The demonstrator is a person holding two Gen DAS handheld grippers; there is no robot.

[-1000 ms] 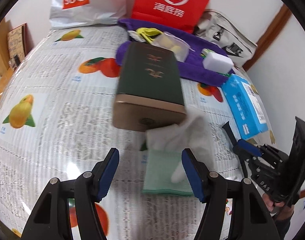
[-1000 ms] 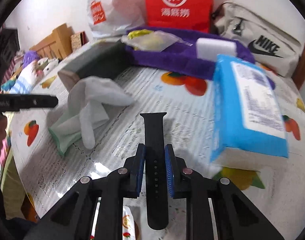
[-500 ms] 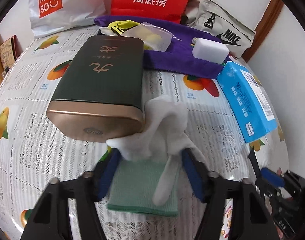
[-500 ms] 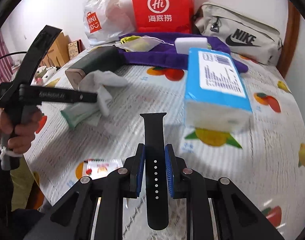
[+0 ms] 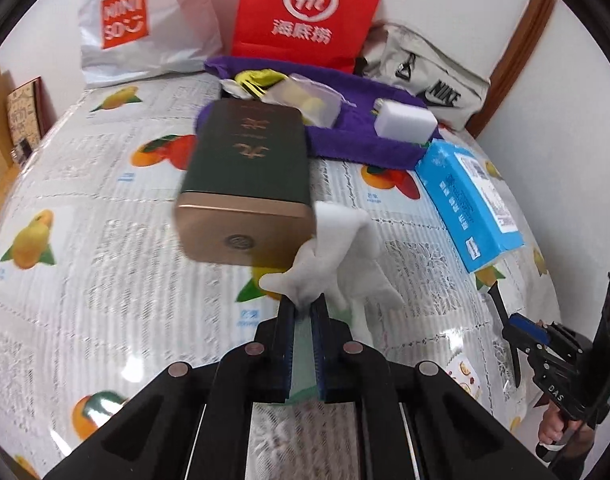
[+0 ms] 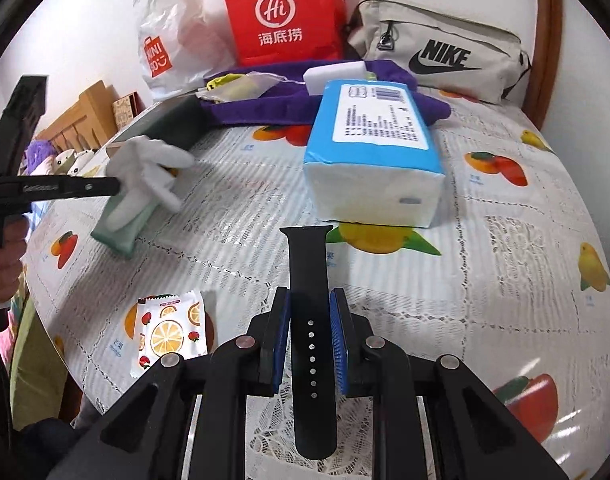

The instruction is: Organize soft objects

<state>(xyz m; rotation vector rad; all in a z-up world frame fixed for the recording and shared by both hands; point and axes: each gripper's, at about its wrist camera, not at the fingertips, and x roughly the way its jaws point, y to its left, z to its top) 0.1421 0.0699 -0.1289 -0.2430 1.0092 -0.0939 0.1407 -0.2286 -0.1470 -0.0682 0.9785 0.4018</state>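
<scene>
The left gripper [image 5: 303, 308] has just closed its jaws, now clenched on the white glove [image 5: 337, 256] and the green cloth [image 6: 123, 226] under it, at lower centre beside the green box [image 5: 249, 168]. The grasp looks made; lifting comes next. The right gripper [image 6: 309, 312] grips a black strap [image 6: 307, 280] over the desk [image 6: 485, 280].

Fruit-print tablecloth [image 6: 485, 240], blue tissue pack [image 6: 373, 148] laid ahead of the right jaws, snack sachet [image 6: 169, 330] to their left, purple towel [image 6: 265, 106] spread beyond.
</scene>
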